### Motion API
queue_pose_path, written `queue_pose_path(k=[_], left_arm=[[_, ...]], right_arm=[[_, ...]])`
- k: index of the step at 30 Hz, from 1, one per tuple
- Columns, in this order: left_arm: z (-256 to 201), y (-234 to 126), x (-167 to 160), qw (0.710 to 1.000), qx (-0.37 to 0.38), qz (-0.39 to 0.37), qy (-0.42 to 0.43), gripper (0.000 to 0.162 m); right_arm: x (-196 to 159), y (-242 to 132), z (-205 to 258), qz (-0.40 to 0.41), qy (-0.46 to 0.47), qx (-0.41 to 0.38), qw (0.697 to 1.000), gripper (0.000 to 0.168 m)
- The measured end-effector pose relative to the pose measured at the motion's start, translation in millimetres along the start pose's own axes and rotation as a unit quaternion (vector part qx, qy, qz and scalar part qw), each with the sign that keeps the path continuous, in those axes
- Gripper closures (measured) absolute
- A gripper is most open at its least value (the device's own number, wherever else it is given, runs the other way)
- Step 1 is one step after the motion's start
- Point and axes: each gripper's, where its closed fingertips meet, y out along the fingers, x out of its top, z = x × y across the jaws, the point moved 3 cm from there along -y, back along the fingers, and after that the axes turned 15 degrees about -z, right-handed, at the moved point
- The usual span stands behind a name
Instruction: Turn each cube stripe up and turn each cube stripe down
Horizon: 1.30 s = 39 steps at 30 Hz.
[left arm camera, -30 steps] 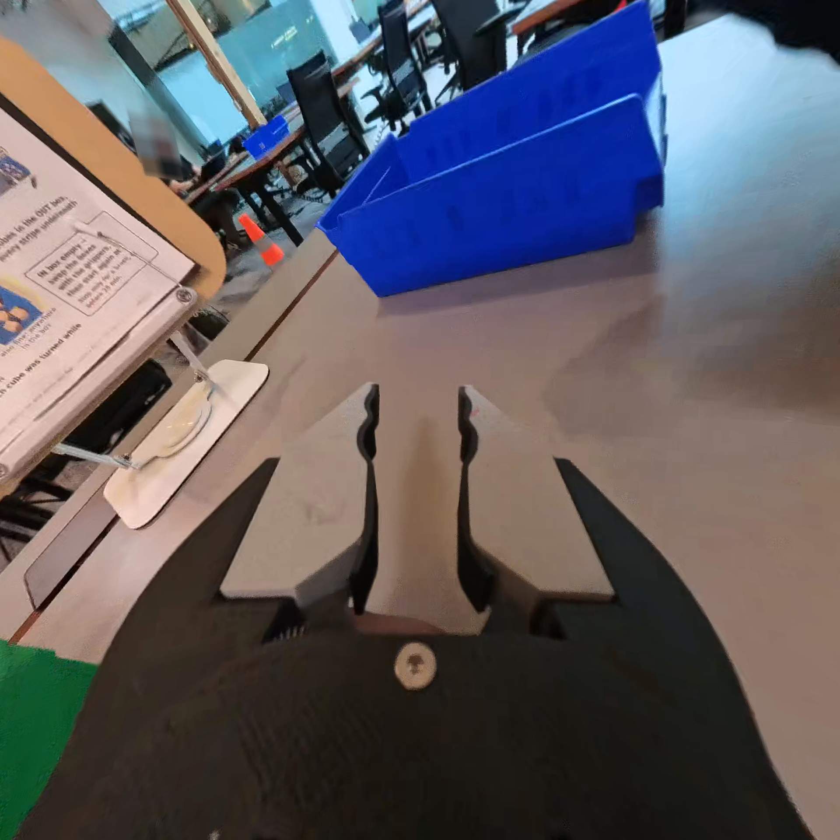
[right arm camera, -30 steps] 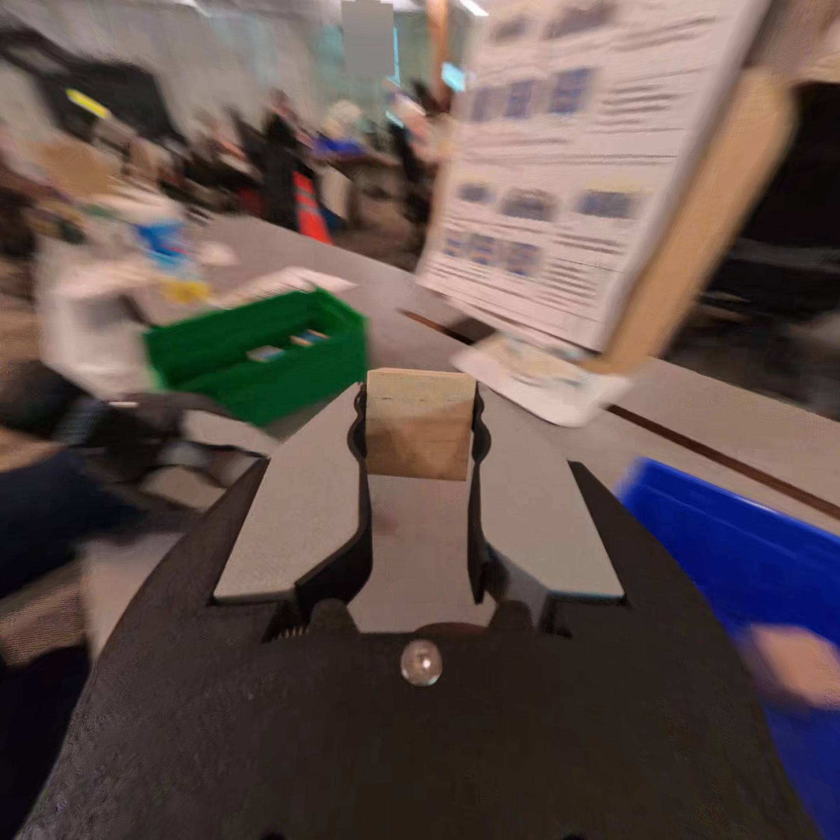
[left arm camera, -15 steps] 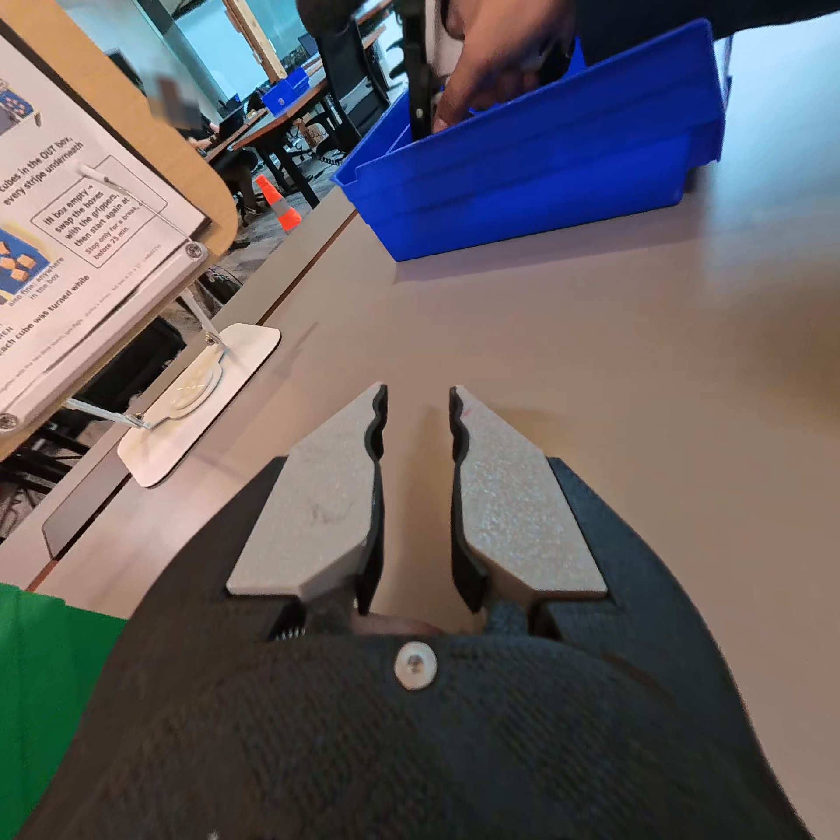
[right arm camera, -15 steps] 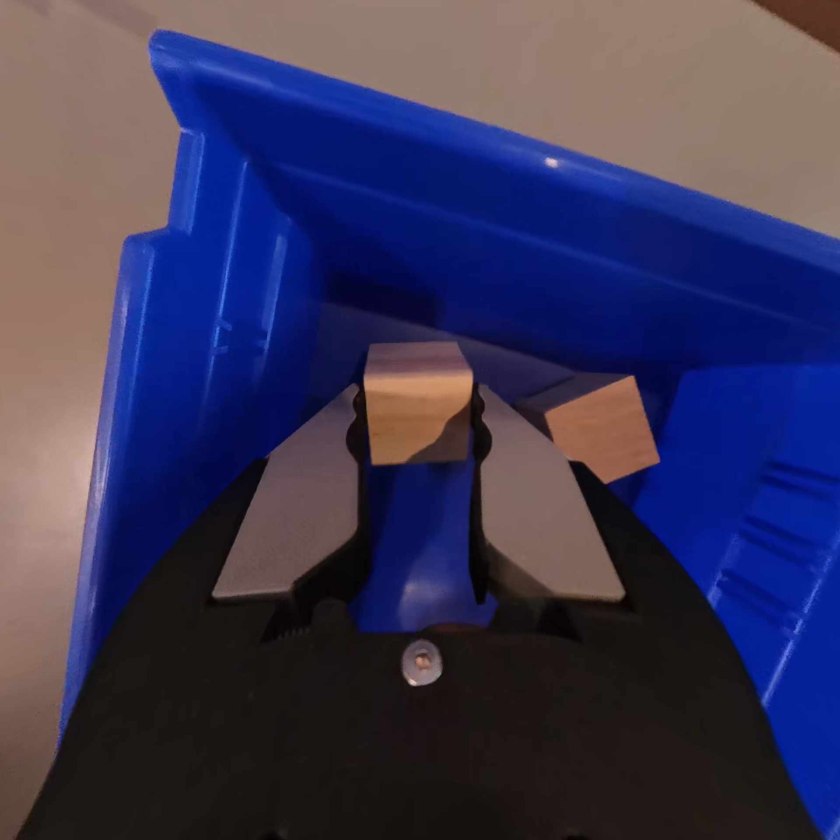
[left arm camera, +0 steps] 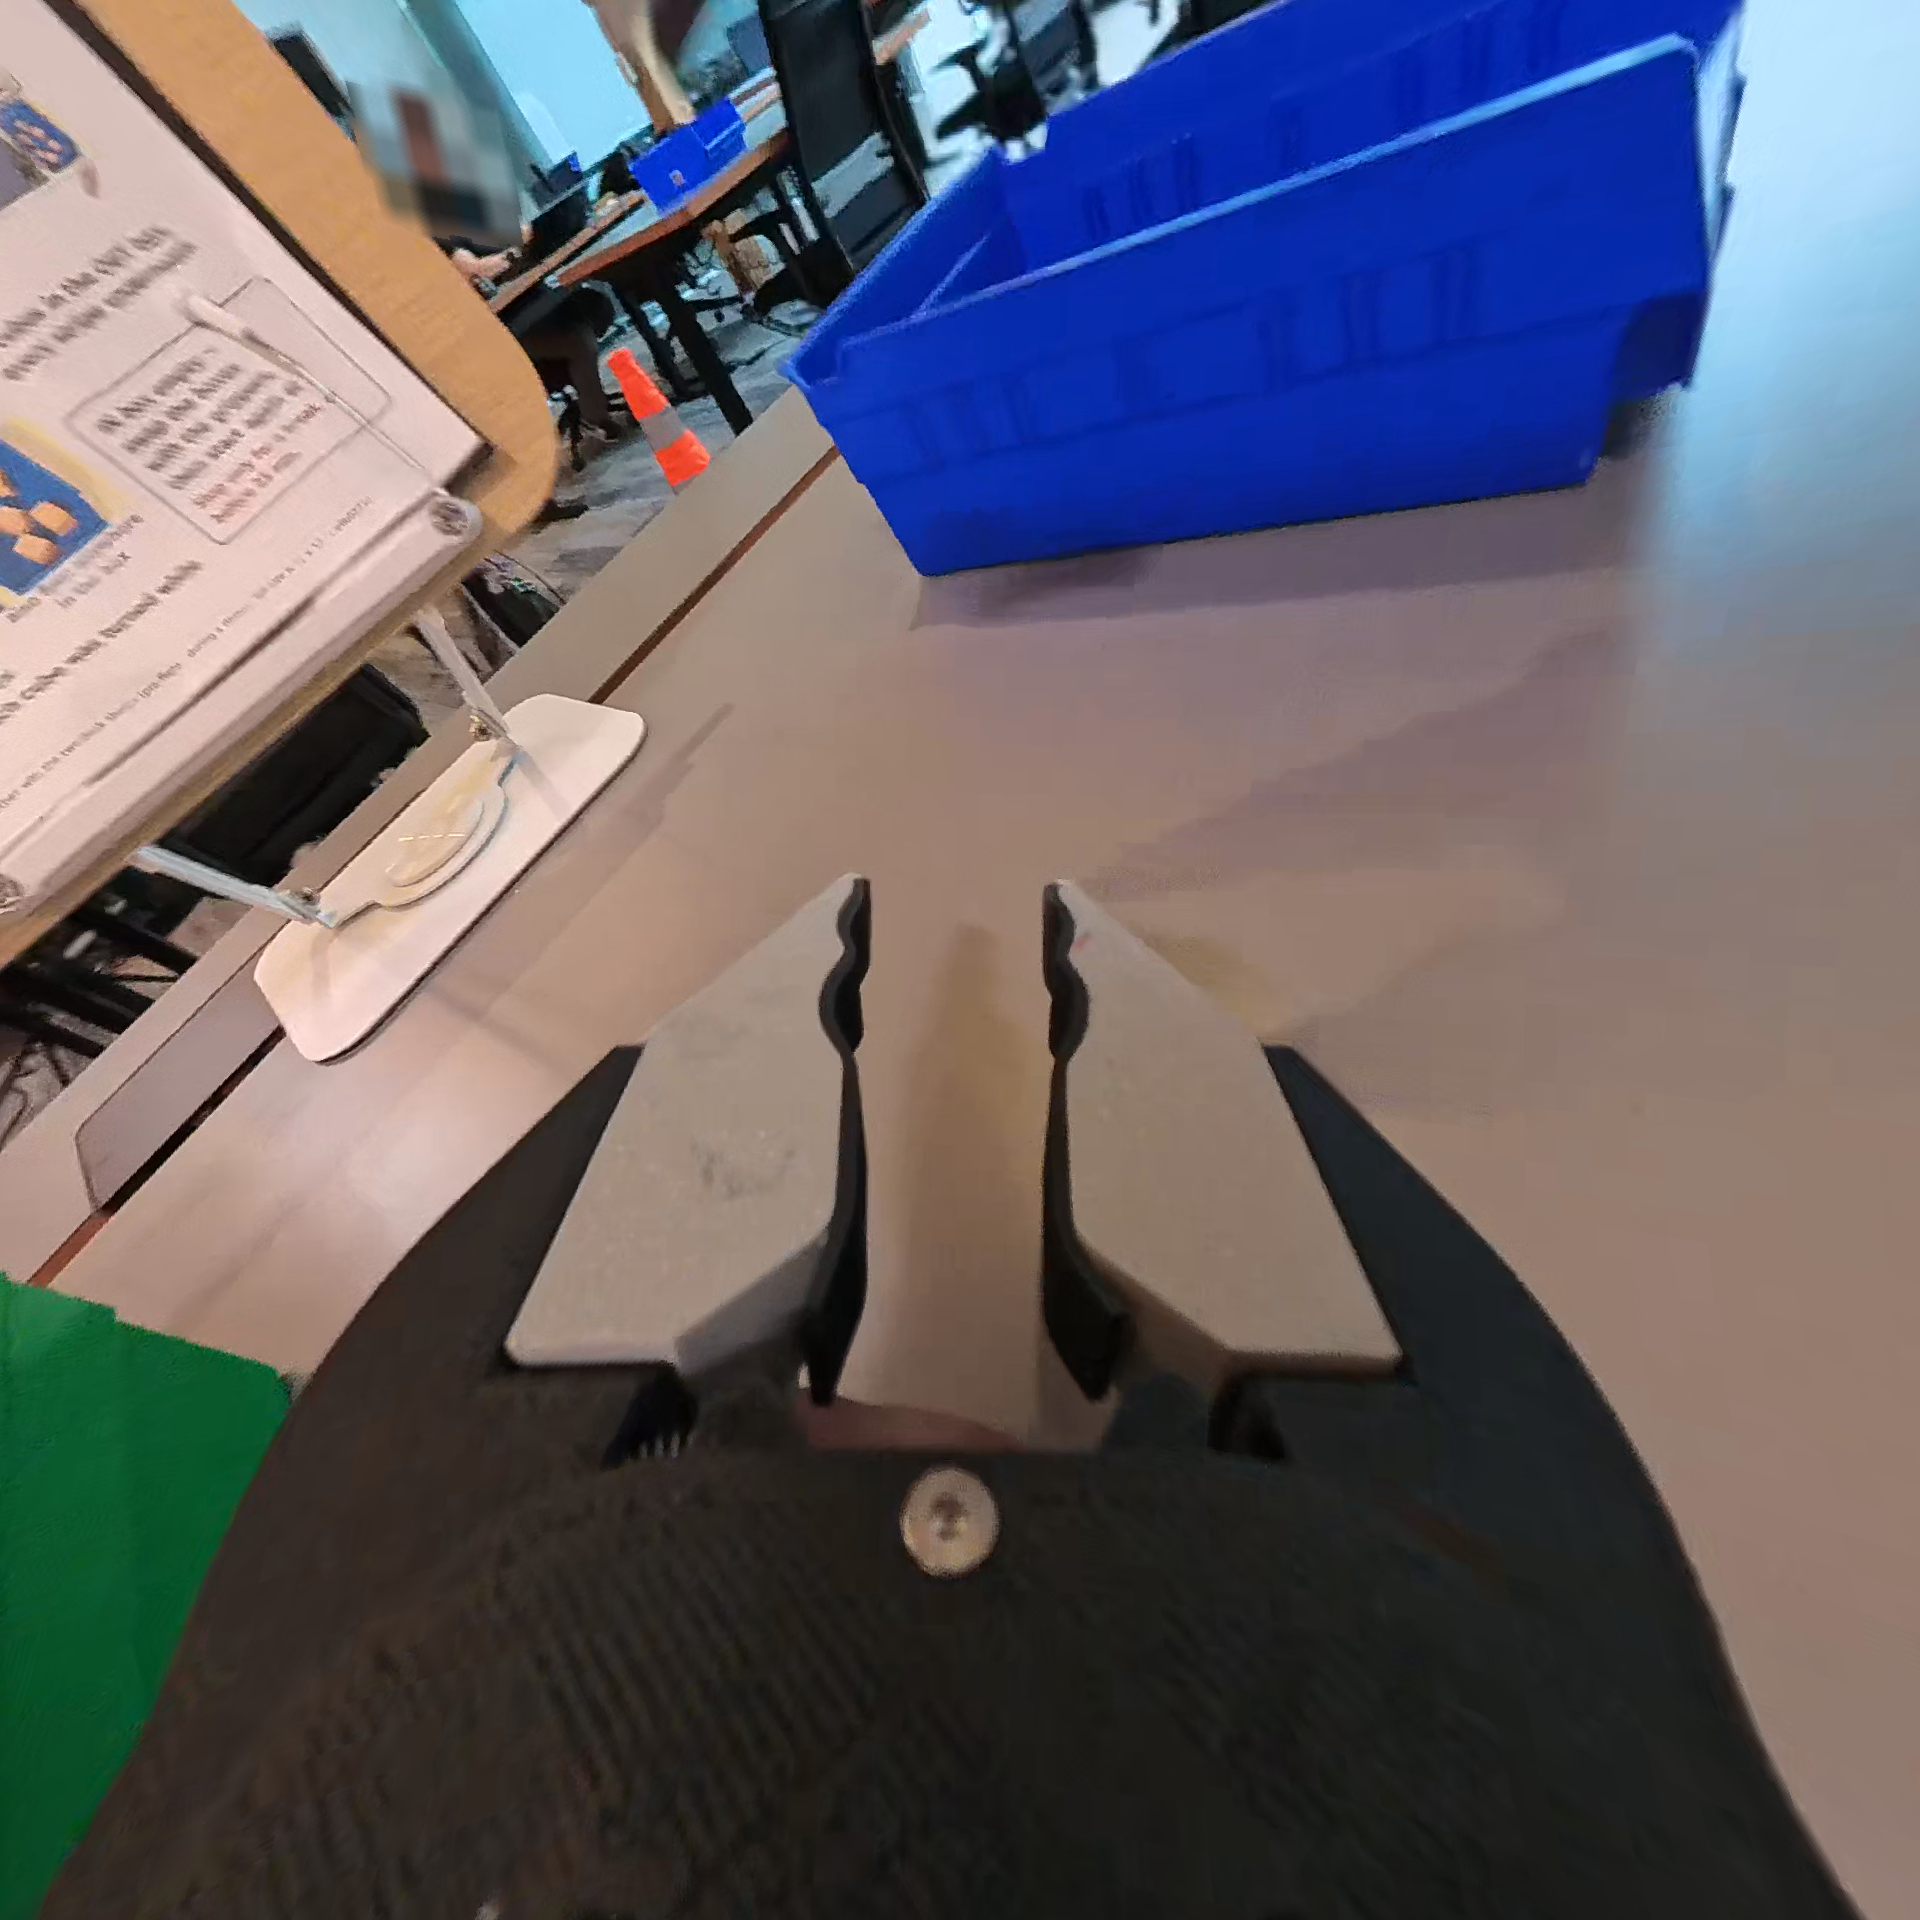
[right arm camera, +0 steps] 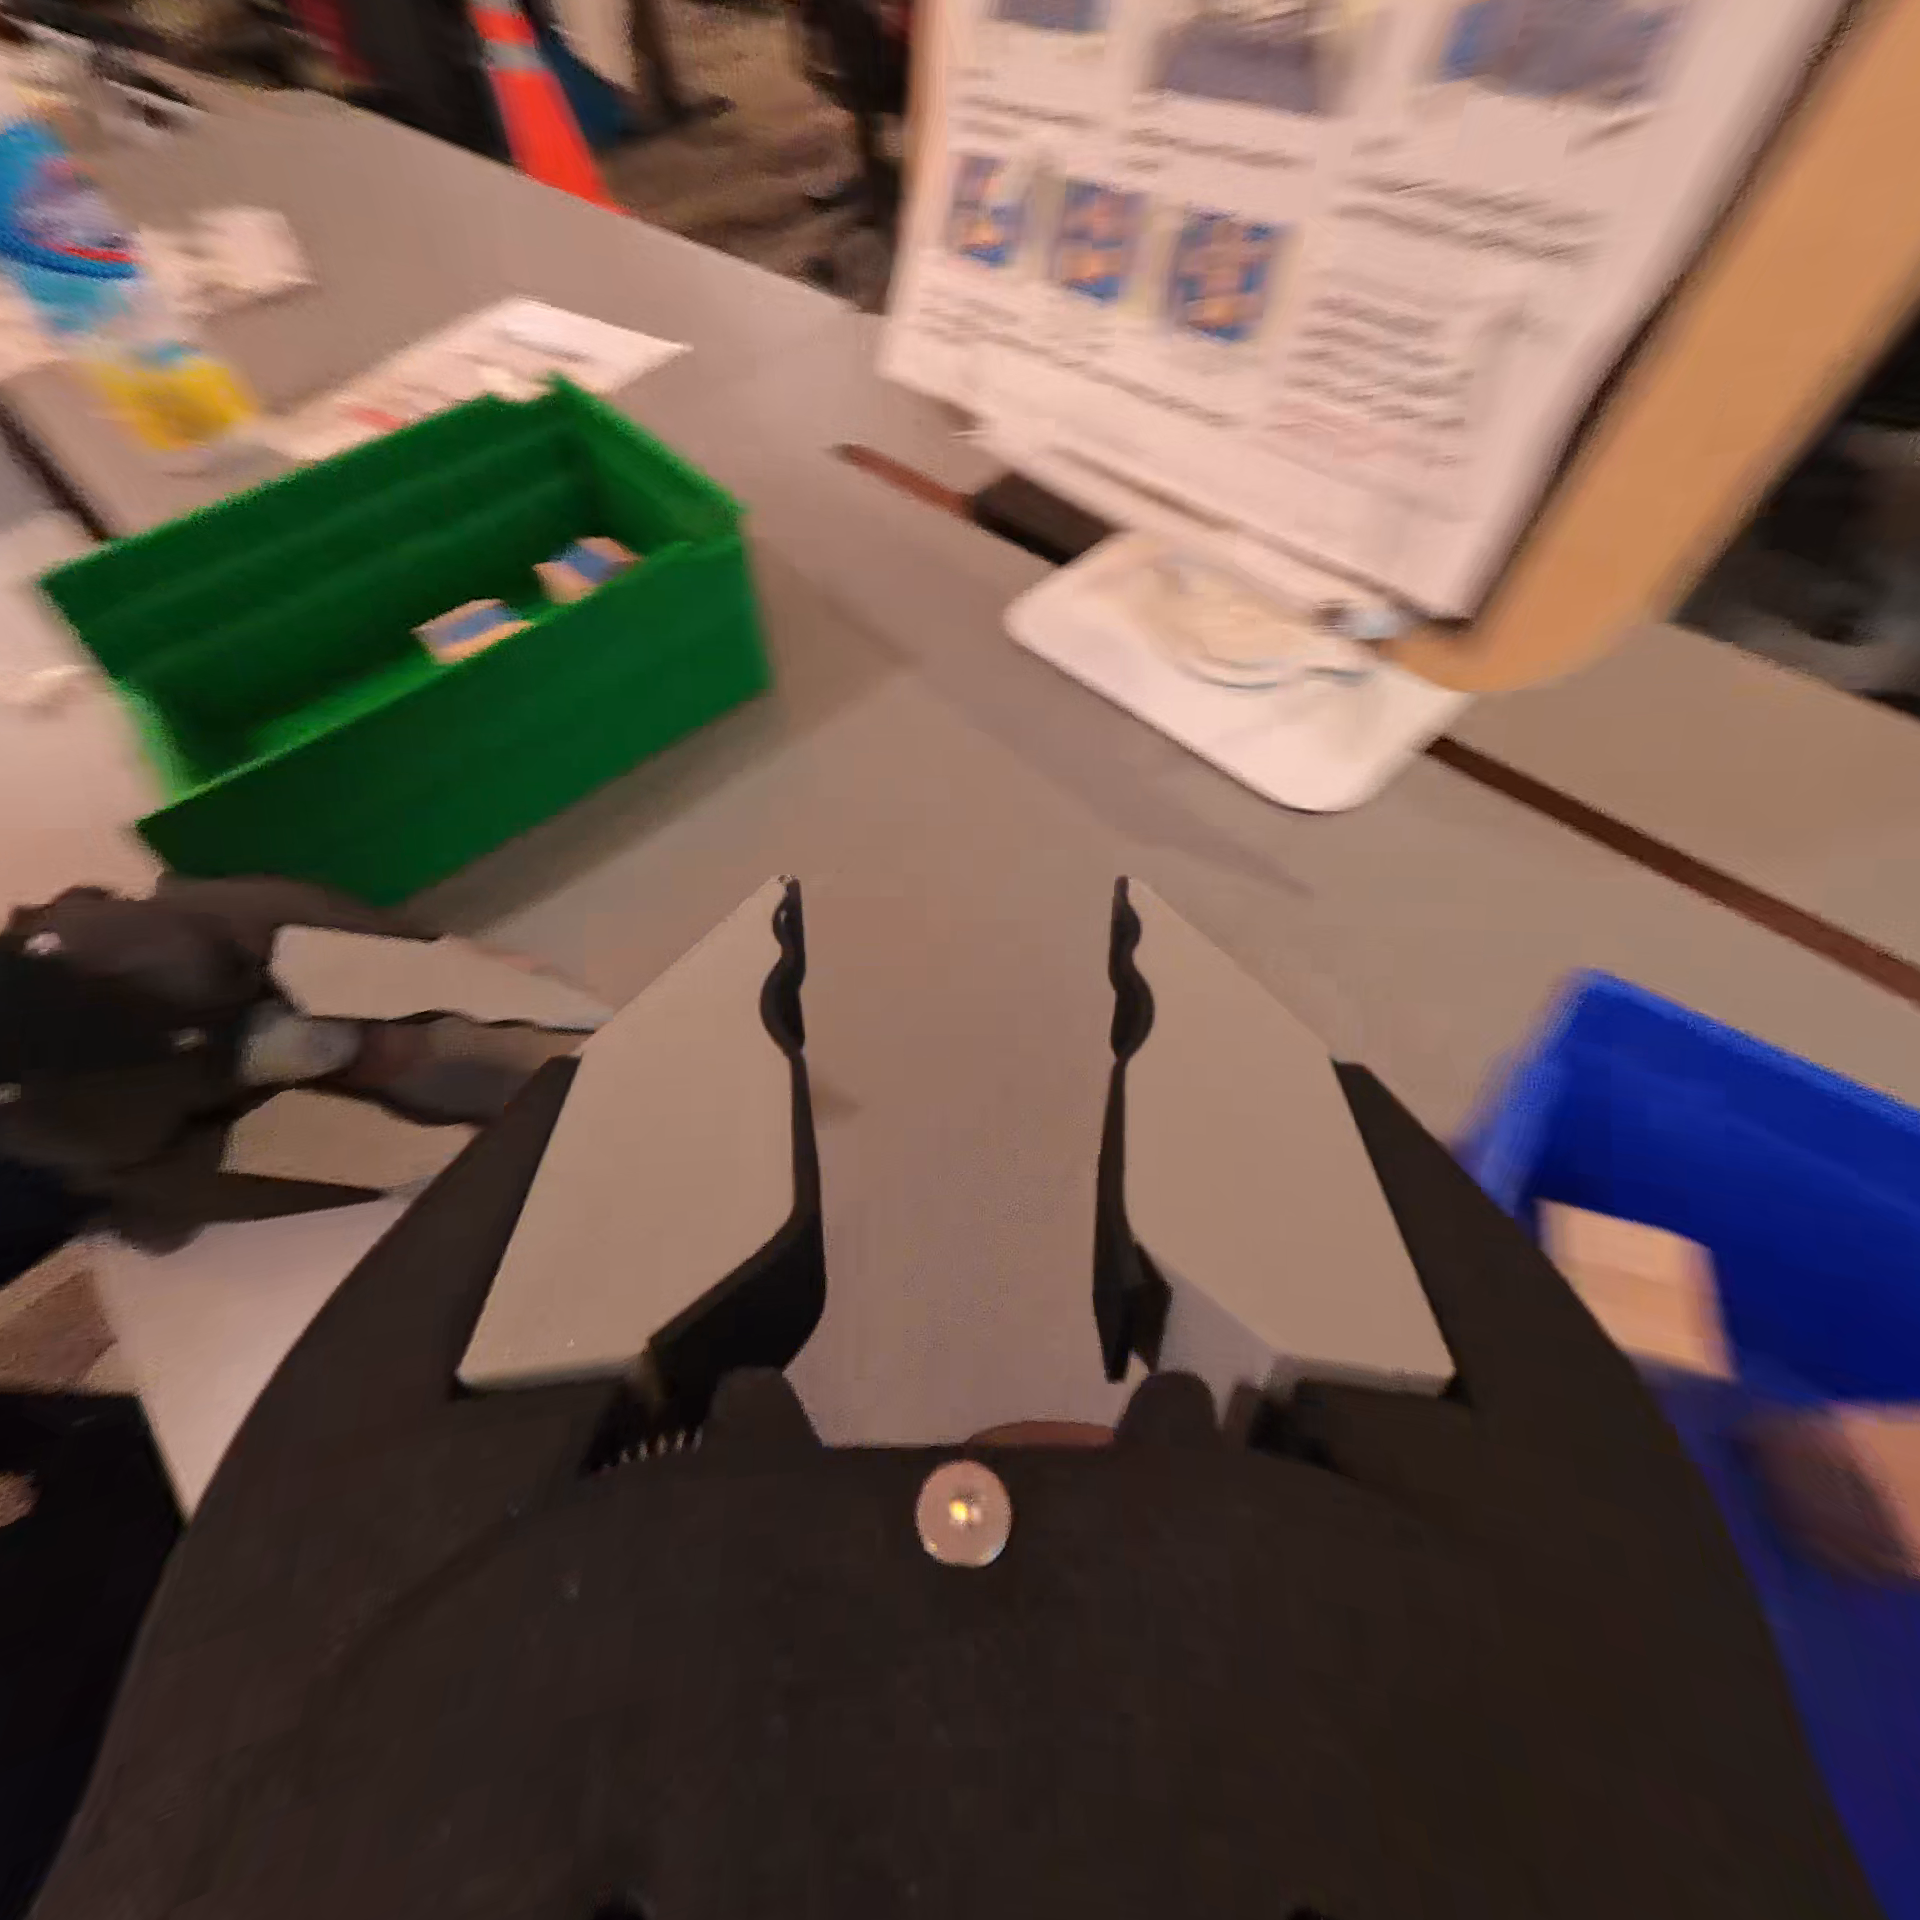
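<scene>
- My left gripper (left arm camera: pixel 951 914), jaws apart and empty, faces the blue bin (left arm camera: pixel 1299 343); its inside stays hidden here.
- My right gripper (right arm camera: pixel 951 914), jaws spread and empty, alone shows striped cubes (right arm camera: pixel 525 603) inside the green bin (right arm camera: pixel 416 748), left of the blue bin (right arm camera: pixel 1714 1164).

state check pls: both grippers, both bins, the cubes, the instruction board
left gripper: open, empty, low over the table
right gripper: open, empty
green bin: upright, holds two cubes
cubes: lying in the green bin, blue stripe up
blue bin: upright on the table, contents hidden in the left view, blurred in the right
instruction board: propped tilted on its white stand
</scene>
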Motion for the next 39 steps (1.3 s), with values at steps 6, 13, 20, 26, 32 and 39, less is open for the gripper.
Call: queue_pose_path(k=[6, 13, 20, 26, 32, 39], left_arm=[[46, -65, 82, 0.991, 0.106, -0.078, 0.003, 0.138], [194, -149, 25, 0.965, 0.202, 0.157, -0.061, 0.101], [234, -172, -121, 0.869, 0.239, 0.360, -0.242, 0.102], [227, -175, -158, 0.840, 0.226, 0.436, -0.230, 0.112], [235, -167, -138, 0.883, 0.205, 0.386, -0.170, 0.114], [184, -127, 22, 0.994, 0.074, 0.067, 0.040, 0.114]], right_arm=[[-81, 46, 26, -0.015, -0.005, 0.031, 0.999, 0.117], [-91, 40, 23, 0.005, 0.083, 0.077, 0.994, 0.115], [-93, 40, 30, 0.001, 0.066, 0.078, 0.995, 0.116], [-100, 43, 32, 0.017, 0.056, 0.076, 0.995, 0.116], [-106, 45, 44, 0.027, 0.071, 0.109, 0.991, 0.117], [-93, 35, 109, 0.015, 0.185, 0.323, 0.928, 0.111]])
